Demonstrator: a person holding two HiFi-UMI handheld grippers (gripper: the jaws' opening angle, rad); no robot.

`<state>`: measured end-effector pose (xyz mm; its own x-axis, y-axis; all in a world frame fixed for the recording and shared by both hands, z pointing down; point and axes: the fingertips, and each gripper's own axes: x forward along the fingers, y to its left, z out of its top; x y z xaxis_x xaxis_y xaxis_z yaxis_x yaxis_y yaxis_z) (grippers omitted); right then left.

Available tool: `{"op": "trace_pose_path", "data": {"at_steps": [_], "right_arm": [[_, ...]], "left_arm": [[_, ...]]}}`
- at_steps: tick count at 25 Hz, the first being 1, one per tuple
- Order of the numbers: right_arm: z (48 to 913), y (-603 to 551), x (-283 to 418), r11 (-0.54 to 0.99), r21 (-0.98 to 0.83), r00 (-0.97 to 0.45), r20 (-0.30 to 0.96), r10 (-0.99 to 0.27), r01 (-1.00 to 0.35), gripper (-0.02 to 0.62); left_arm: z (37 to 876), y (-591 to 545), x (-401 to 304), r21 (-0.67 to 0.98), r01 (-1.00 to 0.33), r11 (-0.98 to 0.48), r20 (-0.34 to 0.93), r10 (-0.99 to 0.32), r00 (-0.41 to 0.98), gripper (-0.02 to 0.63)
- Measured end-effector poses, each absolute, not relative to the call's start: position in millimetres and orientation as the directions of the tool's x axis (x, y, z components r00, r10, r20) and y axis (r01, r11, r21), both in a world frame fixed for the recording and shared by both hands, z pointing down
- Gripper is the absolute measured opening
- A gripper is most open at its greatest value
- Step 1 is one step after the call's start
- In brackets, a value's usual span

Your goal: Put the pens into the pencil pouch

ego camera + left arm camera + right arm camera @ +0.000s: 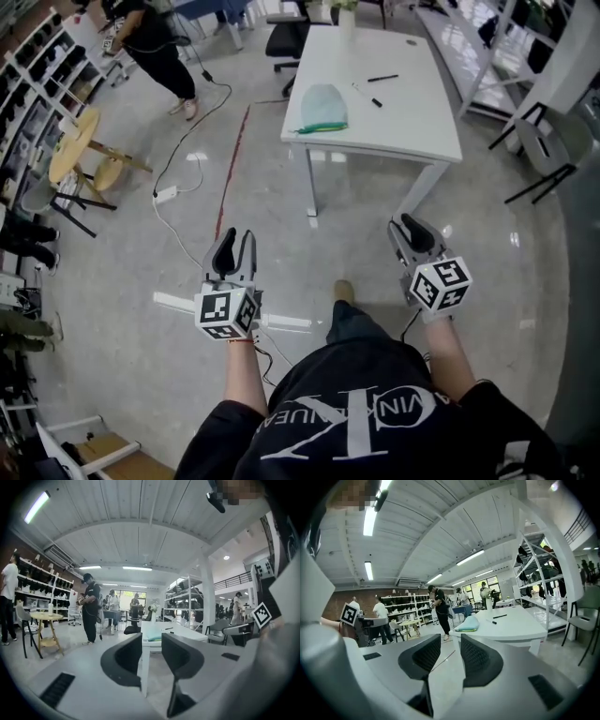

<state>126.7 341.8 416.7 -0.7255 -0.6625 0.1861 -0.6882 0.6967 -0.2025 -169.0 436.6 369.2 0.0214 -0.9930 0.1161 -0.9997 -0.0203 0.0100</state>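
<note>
In the head view the person stands on the floor (141, 272), well short of a white table. The left gripper (235, 246) and the right gripper (410, 232) are held out level, each over bare floor. On the tabletop (412, 127) lies the pale blue pencil pouch (323, 108) near the front left edge. A black pen (382, 78) and a second pen (367, 96) lie apart from it, further back.

In the left gripper view the jaws stand spread with nothing between them. The table shows far beyond the gap.

In the right gripper view the jaws are likewise apart and empty, with the pouch and both pens on the tabletop ahead.
</note>
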Motion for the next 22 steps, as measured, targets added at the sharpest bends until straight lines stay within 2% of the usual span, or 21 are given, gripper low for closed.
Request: {"op": "trace_pose_path", "data": {"at_steps": [9, 22], "right_arm": [[417.1, 238.9, 86.0, 0.726, -0.237, -0.763, 0.187, -0.618, -0.646, 0.141], [424.8, 162.3, 80.1, 0.749, -0.248, -0.789, 0.205, -0.580, -0.615, 0.141]], "left_arm": [[351.4, 327.5, -186.7, -0.006, -0.999, -0.048, 0.112, -0.993, 0.047, 0.126], [352.4, 239.2, -179.9, -0.013, -0.996, -0.085, 0.110, -0.990, 0.083, 0.126]]}}
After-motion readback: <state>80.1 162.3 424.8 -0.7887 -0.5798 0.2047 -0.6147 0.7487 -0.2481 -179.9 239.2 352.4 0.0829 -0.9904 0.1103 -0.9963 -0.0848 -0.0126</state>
